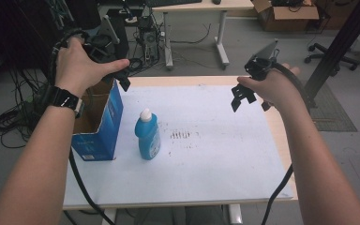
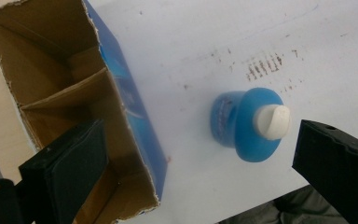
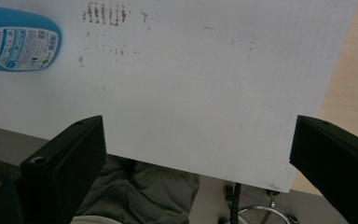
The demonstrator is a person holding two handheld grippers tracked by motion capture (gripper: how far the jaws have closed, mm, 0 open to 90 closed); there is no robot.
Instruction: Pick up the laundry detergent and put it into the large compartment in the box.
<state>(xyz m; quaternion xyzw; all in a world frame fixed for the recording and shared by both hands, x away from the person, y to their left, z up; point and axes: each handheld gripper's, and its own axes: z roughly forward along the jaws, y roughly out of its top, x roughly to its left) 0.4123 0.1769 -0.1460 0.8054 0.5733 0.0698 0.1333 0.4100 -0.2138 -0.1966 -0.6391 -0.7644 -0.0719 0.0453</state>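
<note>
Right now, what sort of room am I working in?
Likely a lab or office workspace: a desk behind the table, tangled cables on the floor, a cardboard box and an office chair.

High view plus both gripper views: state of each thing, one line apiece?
blue bottle: upright on the table, white cap on, untouched.
cardboard box: upright, top open, divider inside, nothing seen in it.
left gripper: open, above the box, holding nothing.
right gripper: open, holding nothing, above the table.

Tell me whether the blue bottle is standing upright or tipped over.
Upright. The blue bottle stands on its base on the white table, white cap at the top, beside the open cardboard box.
</note>
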